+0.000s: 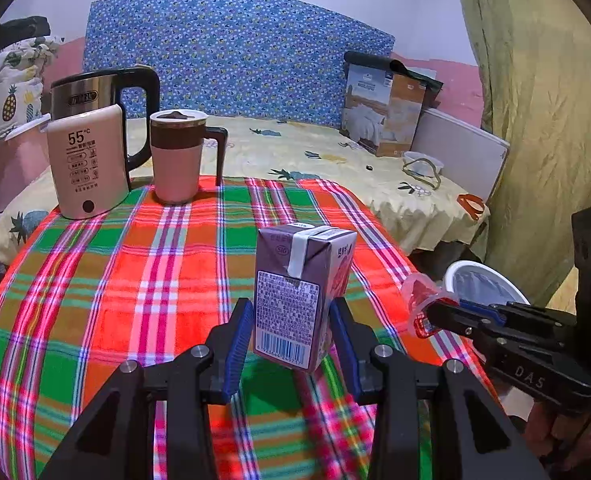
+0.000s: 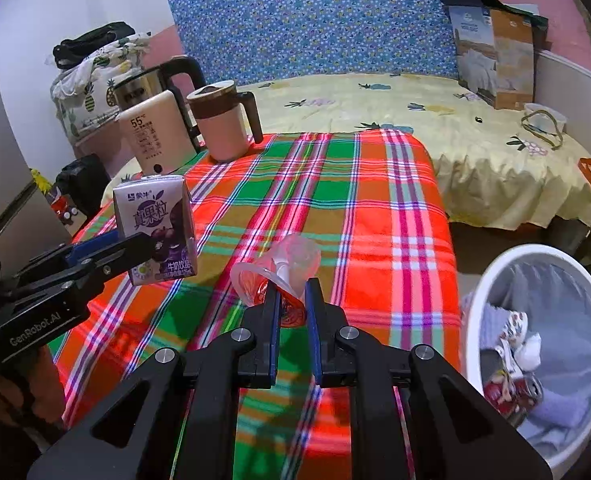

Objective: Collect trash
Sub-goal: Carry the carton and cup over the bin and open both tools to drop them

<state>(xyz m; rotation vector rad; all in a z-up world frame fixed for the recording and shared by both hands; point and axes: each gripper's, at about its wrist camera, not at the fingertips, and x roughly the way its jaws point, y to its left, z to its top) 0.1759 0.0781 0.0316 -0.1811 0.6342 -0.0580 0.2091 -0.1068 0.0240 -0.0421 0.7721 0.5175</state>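
Fingers of the left gripper [image 1: 291, 322] clamp a milk carton [image 1: 301, 296] above the surface [image 2: 335, 208]; right gripper [image 2: 291, 312] pinches a plastic cup [image 2: 283, 272]. Next, I judge: carry both to the bin [image 2: 495, 280].

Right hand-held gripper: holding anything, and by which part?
Yes. The right hand-held gripper pinches the crumpled red plastic cup by its flattened rim end, above the plaid tablecloth.
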